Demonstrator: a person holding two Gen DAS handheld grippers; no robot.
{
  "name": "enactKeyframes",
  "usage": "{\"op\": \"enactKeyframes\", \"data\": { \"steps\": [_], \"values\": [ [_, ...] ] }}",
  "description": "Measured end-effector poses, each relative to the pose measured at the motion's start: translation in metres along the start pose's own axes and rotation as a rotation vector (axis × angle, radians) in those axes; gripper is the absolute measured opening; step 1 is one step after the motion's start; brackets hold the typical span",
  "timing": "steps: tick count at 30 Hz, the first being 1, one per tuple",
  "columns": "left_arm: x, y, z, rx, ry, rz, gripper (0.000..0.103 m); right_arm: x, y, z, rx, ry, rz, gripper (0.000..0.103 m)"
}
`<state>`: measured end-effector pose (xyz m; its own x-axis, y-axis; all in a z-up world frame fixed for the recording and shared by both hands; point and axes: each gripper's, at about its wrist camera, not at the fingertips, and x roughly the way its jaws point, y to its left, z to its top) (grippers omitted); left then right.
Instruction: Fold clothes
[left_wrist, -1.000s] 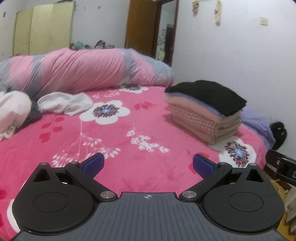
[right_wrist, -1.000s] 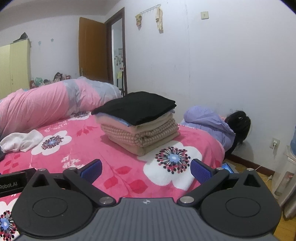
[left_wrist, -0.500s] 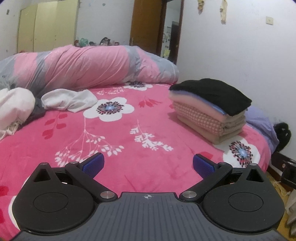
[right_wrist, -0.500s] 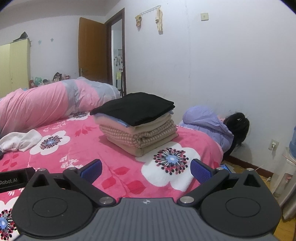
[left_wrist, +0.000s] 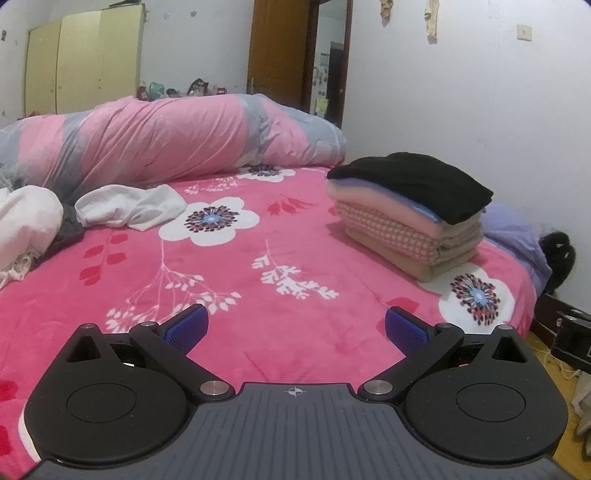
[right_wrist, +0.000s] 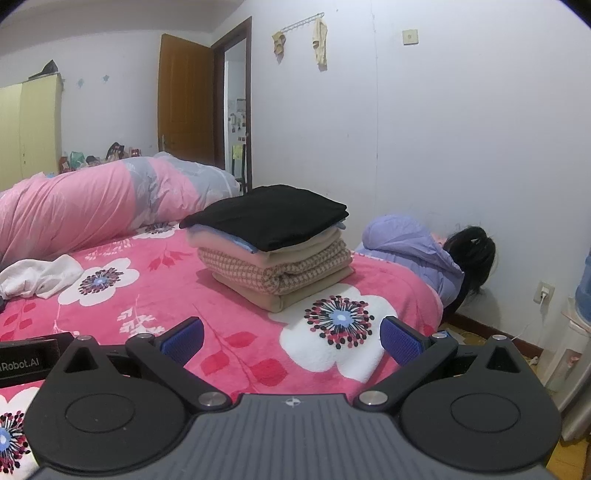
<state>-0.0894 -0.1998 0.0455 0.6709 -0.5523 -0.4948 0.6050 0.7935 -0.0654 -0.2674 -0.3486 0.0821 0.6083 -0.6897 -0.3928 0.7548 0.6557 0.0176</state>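
A stack of folded clothes (left_wrist: 410, 218) (right_wrist: 273, 247), black on top over pink, checked and beige layers, sits at the right side of the pink flowered bed (left_wrist: 258, 266) (right_wrist: 221, 332). Unfolded white garments (left_wrist: 129, 206) (right_wrist: 40, 275) lie crumpled at the far left, with more white and grey cloth (left_wrist: 26, 225) at the left edge. My left gripper (left_wrist: 293, 328) is open above the bed's near part, holding nothing. My right gripper (right_wrist: 291, 338) is open too, empty, with the stack just beyond it.
A rolled pink and grey duvet (left_wrist: 177, 136) (right_wrist: 92, 199) lies across the far side of the bed. A person in a lilac jacket (right_wrist: 417, 254) crouches between the bed and the right wall. Wardrobe (left_wrist: 81, 62) and brown door (left_wrist: 277, 51) stand behind.
The left wrist view has tilted and shifted slightly, so the stack sits a bit higher and further right. The right view has barely moved. Both grippers stay open.
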Motion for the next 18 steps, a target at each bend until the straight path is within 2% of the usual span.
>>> {"op": "enactKeyframes", "data": {
  "steps": [18],
  "values": [
    [0.0015,0.0004,-0.0011,-0.016,0.007,-0.018,0.103,-0.0019,0.0042,-0.0023,-0.013,0.005,-0.001,0.103]
  ]
}}
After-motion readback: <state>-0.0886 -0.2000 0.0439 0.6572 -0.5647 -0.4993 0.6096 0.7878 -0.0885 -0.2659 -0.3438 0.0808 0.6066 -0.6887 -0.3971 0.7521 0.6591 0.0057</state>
